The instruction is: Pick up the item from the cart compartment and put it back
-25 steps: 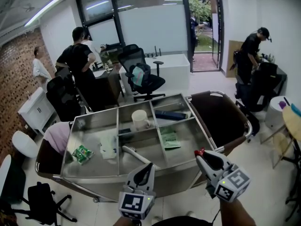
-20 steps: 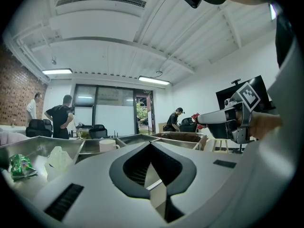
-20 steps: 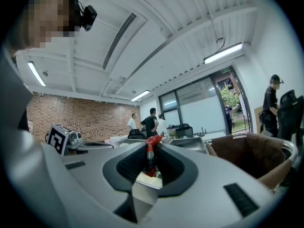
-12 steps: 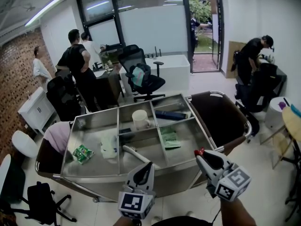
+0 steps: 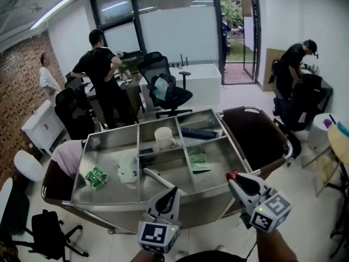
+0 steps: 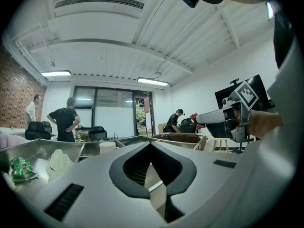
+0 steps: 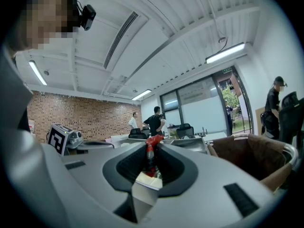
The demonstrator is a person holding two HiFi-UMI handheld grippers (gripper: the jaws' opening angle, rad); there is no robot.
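- Pinching a small red thing [image 7: 151, 148] between its jaws, the right hand-held gripper [image 5: 233, 178] is hovering just outside the cart's [image 5: 109, 149] near right corner. What the red thing is, I cannot tell.
- The red thing is sticking out past the jaw tips, its long axis running along the jaws and pointing away from the person, toward the cart.
- The compartments are lying ahead and to the left of this hand-held gripper. The near right compartment is the closest one, with a green packet [image 5: 197, 160] lying in it.
- The left hand-held gripper [image 5: 172, 192] is hanging at the middle of the cart's near edge, its jaws together and holding nothing, well apart from the red thing.
- Judging from this, the put-back is falling to the right hand: the red thing is needing a carry forward and left over the rim before any lowering.
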